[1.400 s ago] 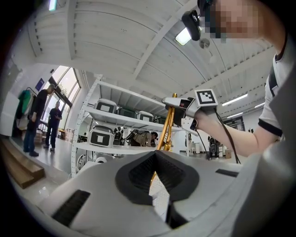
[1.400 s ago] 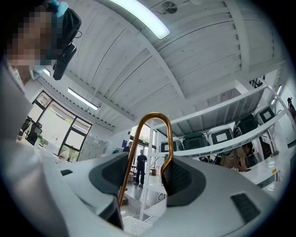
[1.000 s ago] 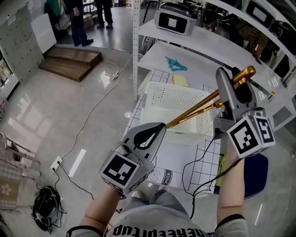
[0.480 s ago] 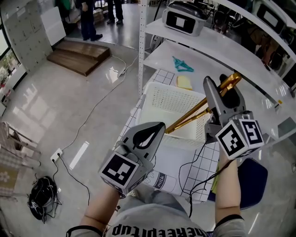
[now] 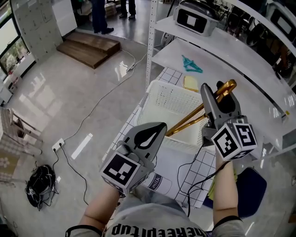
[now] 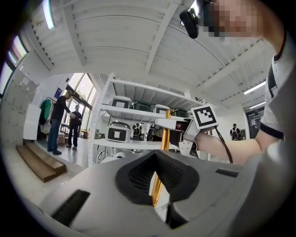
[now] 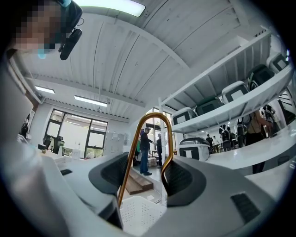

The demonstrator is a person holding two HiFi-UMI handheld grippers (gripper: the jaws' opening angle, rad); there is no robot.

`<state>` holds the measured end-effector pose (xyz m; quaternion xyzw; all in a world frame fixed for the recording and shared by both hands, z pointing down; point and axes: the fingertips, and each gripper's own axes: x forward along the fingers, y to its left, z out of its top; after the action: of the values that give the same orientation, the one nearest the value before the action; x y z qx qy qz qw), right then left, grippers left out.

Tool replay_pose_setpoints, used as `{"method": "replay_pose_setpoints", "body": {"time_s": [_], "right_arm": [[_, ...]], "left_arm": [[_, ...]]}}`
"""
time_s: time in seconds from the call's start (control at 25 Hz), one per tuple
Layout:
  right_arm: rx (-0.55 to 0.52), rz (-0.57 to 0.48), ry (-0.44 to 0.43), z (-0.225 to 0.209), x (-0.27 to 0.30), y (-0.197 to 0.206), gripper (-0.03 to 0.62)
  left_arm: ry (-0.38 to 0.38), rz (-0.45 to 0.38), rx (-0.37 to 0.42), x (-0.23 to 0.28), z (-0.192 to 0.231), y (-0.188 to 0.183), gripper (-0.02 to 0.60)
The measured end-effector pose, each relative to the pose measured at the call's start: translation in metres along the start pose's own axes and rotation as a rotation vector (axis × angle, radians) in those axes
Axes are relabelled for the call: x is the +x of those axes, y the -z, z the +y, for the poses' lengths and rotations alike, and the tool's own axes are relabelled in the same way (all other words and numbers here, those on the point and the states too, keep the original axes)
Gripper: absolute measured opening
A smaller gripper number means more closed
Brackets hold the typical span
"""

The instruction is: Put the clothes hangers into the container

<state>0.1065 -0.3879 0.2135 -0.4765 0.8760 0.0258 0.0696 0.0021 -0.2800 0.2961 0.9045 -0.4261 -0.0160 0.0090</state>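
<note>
"milk" printed on white sheet (image 5: 156,181), shirt (image 5: 152,218) print upside-down, partly cut off, can't read

Grey left gripper (image 5: 157,129) and right gripper (image 5: 217,91) bear black-and-white marker cubes (image 5: 121,171) (image 5: 233,141); a black cable (image 5: 188,199) trails below; the grey T-shirt (image 5: 152,223) carries black lettering.

Bright, even light falls from ceiling strips (image 7: 111,7) above my fingers (image 7: 185,183); the glossy floor (image 5: 69,106) below them glares, and the corners bend and darken.
</note>
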Motion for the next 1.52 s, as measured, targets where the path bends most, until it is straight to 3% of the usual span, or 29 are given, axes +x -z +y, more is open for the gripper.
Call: {"method": "replay_pose_setpoints", "body": {"time_s": [0.24,0.6,1.52], "right_arm": [[0.043,0.027,-0.027,-0.006,0.014,0.03,0.27],[0.1,0.06,-0.056,-0.01,0.028,0.065,0.273],[0.132,0.168,-0.09,-0.014,0.038,0.115,0.283]], "left_arm": [[-0.046,0.055,-0.05,0.005,0.005,0.011,0.017],[-0.09,0.071,-0.055,0.013,0.016,0.02,0.017],[-0.093,0.084,-0.068,0.03,0.025,0.028,0.017]]}}
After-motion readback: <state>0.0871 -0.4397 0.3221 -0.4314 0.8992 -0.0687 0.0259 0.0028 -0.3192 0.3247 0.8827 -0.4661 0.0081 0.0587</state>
